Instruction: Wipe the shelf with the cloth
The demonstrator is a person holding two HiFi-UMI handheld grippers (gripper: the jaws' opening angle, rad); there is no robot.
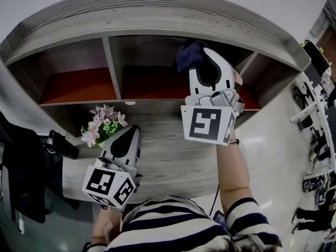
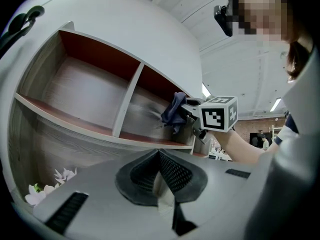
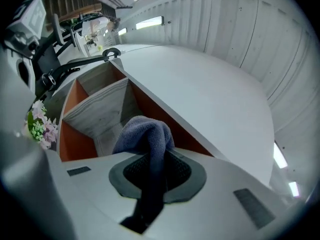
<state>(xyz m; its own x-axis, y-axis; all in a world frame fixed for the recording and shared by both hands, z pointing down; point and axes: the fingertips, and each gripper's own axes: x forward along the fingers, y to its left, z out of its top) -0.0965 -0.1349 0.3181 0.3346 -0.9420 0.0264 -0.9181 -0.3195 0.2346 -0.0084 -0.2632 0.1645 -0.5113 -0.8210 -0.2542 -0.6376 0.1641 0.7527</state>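
Observation:
A dark blue cloth is pinched in my right gripper, which reaches into the middle compartment of the grey wooden shelf. The right gripper view has the cloth bunched between the jaws, close to the compartment's back wall. From the left gripper view the cloth hangs at the compartment's opening. My left gripper is shut with nothing in it, held low over the lower shelf board.
A small pot of pink and white flowers stands on the lower board just left of my left gripper. A vertical divider separates the left compartment from the middle one. Dark equipment sits at the far left.

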